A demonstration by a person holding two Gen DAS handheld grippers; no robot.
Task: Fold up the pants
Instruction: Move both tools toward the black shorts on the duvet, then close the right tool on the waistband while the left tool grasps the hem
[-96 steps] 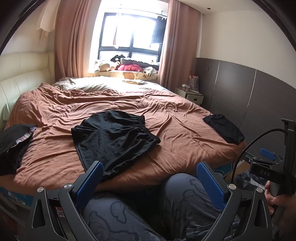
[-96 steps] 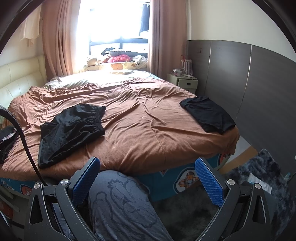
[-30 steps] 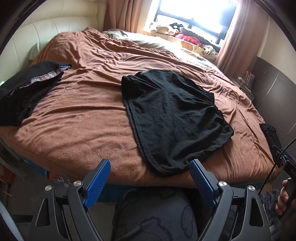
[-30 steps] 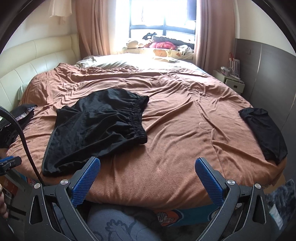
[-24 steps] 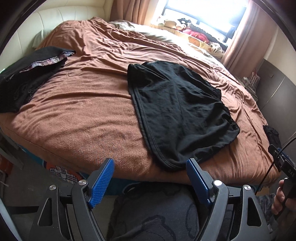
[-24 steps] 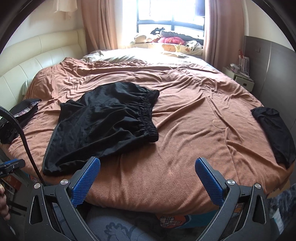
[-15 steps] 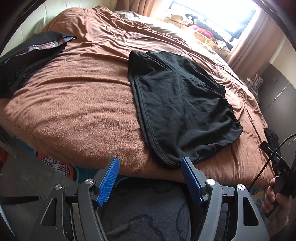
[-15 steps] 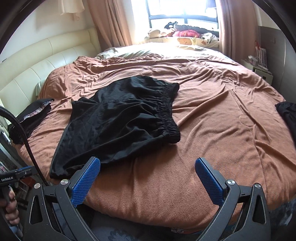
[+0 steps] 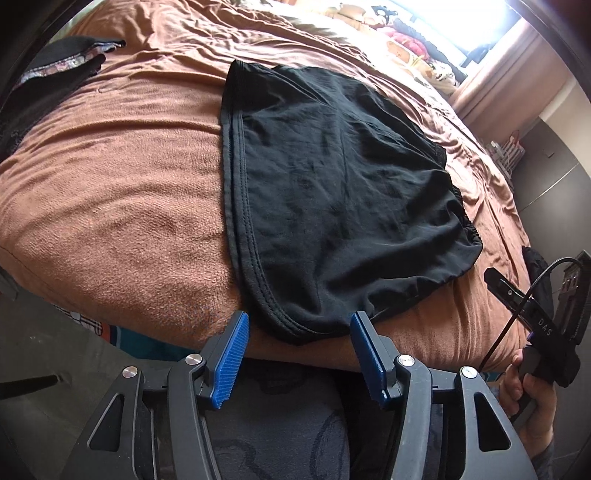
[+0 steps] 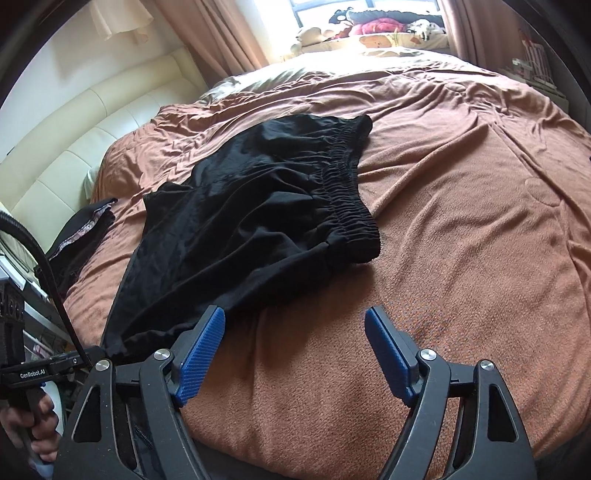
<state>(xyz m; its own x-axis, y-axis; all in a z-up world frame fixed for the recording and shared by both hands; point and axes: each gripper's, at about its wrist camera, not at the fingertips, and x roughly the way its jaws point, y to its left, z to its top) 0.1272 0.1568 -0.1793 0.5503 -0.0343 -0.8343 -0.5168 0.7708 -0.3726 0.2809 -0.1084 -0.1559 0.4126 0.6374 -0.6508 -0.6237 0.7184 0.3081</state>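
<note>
- A pair of black fabric shorts with a gathered elastic waistband (image 9: 332, 192) (image 10: 258, 221) is seen spread flat on a brown fleece blanket (image 9: 110, 192) (image 10: 461, 240) that covers the bed, close to its near edge.
- In the left wrist view the hemmed leg openings are turned to the left and the waistband to the right; the nearest hem corner is seen between the 2 blue ribbed pads.
- The left tongs (image 9: 299, 326) are held open at a moderate gap, with nothing gripped; the pads are placed just before the near hem, and contact with the fabric cannot be told.
- The right tongs (image 10: 295, 321) are held wide apart and empty, above bare blanket just right of the shorts' lower side edge.
- In the right wrist view the left pad is seen close to the shorts' near edge; whether it touches cannot be told.
- A dark folded garment with a patterned trim (image 9: 55, 70) (image 10: 85, 229) is seen at the far left of the bed, well apart from the shorts.
- A cream padded headboard (image 10: 74, 147) is seen along the left side of the bed, and pink curtains (image 10: 221, 37) beside a bright window.
- Stuffed toys and cushions on the windowsill (image 10: 369, 22) are seen beyond the bed.
</note>
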